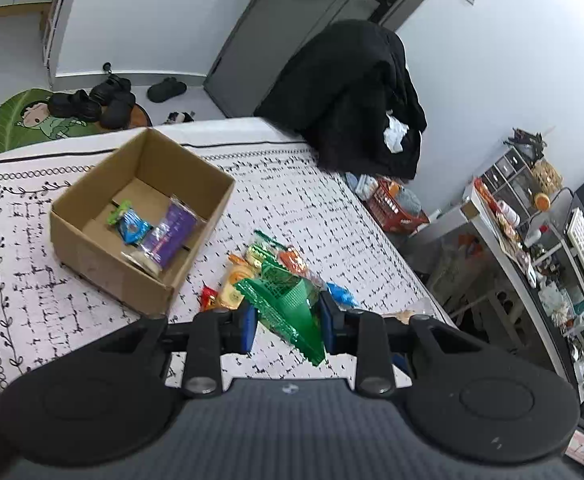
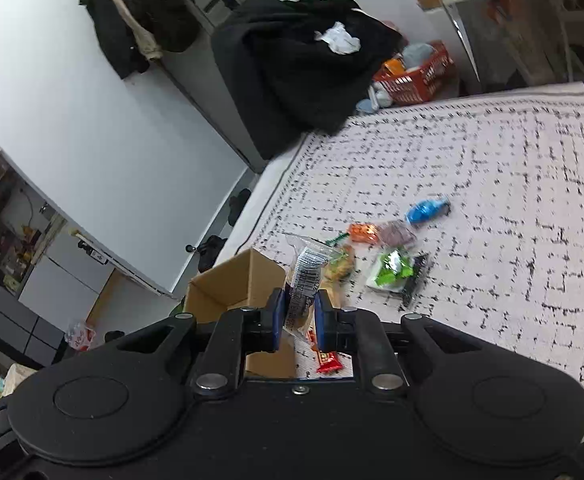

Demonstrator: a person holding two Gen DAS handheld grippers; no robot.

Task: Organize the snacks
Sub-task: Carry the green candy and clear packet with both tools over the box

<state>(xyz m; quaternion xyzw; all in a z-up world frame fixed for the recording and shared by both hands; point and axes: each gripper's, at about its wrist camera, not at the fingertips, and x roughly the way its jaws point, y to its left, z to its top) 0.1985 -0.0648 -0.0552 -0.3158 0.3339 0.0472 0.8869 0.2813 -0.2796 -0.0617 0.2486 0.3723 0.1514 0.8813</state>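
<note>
In the left wrist view an open cardboard box (image 1: 103, 256) stands on the patterned cloth with a purple packet (image 1: 173, 232) and a blue-green packet (image 1: 129, 224) inside. My left gripper (image 1: 287, 320) is shut on a green snack packet (image 1: 287, 304), held above a pile of loose snacks (image 1: 251, 272). In the right wrist view my right gripper (image 2: 299, 316) is shut on a clear wrapped snack (image 2: 306, 276) with a barcode, just right of the cardboard box (image 2: 235, 284). Loose on the cloth lie a green packet (image 2: 394, 270), an orange packet (image 2: 362, 233), a blue packet (image 2: 428, 209) and a red bar (image 2: 328, 362).
The patterned cloth (image 1: 312, 208) covers the tabletop. A chair draped in a black coat (image 1: 352, 92) stands at the far edge, with a red basket (image 1: 396, 204) on the floor beside it. Cluttered shelving (image 1: 532, 232) lines the right. Shoes (image 1: 91, 102) lie on the floor.
</note>
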